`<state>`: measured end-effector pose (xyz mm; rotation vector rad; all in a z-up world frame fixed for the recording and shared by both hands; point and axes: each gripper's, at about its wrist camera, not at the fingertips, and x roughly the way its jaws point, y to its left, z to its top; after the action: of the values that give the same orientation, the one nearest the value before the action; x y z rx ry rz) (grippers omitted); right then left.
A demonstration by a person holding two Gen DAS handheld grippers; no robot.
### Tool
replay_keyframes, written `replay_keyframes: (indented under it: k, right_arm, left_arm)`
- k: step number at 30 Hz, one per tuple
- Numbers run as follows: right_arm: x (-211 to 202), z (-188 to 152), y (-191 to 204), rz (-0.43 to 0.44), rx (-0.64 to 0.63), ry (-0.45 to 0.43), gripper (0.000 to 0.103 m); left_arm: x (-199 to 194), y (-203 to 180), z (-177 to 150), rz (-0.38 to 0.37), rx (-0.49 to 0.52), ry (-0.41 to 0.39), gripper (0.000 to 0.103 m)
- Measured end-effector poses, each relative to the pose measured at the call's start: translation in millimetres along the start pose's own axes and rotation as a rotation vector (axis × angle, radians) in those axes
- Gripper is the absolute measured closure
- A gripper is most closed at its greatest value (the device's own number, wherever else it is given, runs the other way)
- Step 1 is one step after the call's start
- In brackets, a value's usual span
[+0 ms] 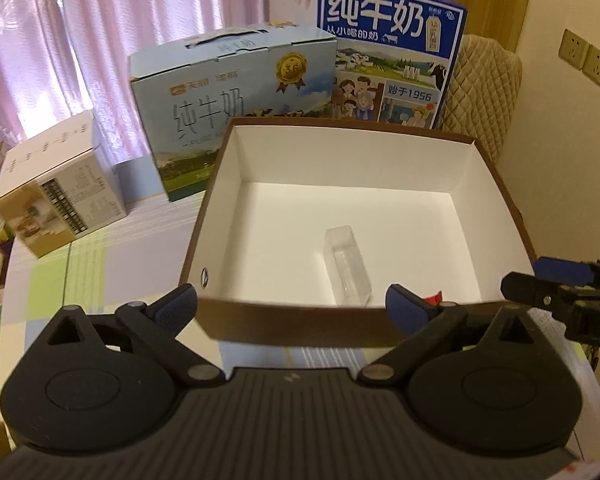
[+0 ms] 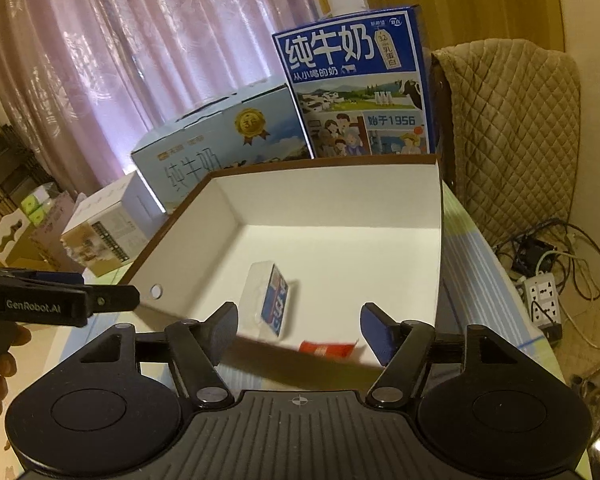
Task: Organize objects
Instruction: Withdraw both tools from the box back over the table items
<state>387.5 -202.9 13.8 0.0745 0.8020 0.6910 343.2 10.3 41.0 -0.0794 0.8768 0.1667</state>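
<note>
Hovering just in front of the open cardboard box (image 1: 496,208), both grippers hang with their fingers spread wide and nothing between them: the left gripper (image 1: 292,306) sits at the box's near wall, and the right gripper (image 2: 298,322) at the same wall, further along it. Two items already lie on the box's white floor, so the sorting looks partly done. A clear plastic case (image 1: 347,268) rests near the near wall, and the right wrist view shows a blue and white printed face (image 2: 275,300) on it. Beside it, closer to that wall, a small red packet (image 2: 327,349) peeks over the rim. How much is left to gather cannot be judged, since no loose item shows outside the box in either view. The box itself is stiff card, brown outside and matte white inside, with crisp folded corners and a small round eyelet (image 1: 204,274) in one side wall. Behind the box stand a pale blue milk carton (image 1: 236,100) with a carry handle and a taller dark blue milk carton (image 1: 392,56), both glossy printed card. To the side of the box sits a small white printed box (image 1: 56,192) on the soft-coloured checked tablecloth (image 1: 100,264).
</note>
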Motion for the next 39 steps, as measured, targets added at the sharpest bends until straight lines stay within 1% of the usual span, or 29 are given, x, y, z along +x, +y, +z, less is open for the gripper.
replay_keyframes:
  k: [5, 11, 15, 24, 32, 36, 39]
  right_arm:
    - [-21.5, -12.2, 4.5, 0.019, 0.013, -0.003, 0.037]
    - [-43.2, -27.2, 13.6, 0.026, -0.009, -0.013, 0.037]
    - [-58.7, -39.4, 18.8, 0.049, -0.018, -0.013, 0.037]
    - [-83.3, -63.8, 26.1, 0.067, -0.044, 0.010, 0.036]
    - [-94.2, -79.6, 25.8, 0.082, -0.091, 0.026, 0.036]
    - [-95.6, -86.0, 25.3, 0.074, -0.130, 0.040, 0.036]
    - [-94.9, -90.3, 23.5, 0.084, -0.159, 0.052, 0.037]
  left_arm:
    - [-25.6, -0.7, -20.2, 0.011, -0.028, 0.001, 0.004]
    - [-55.2, -3.4, -47.9, 0.032, -0.043, -0.006, 0.004]
    - [-72.2, -1.4, -66.9, 0.036, -0.065, 0.000, 0.004]
    - [-104.7, 2.6, -108.3, 0.060, -0.091, 0.023, 0.004]
    - [-118.5, 6.2, -126.2, 0.084, -0.111, 0.036, 0.004]
    - [-123.3, 9.3, -132.0, 0.097, -0.127, 0.039, 0.004]
    - [-126.4, 12.3, -137.5, 0.116, -0.137, 0.043, 0.004]
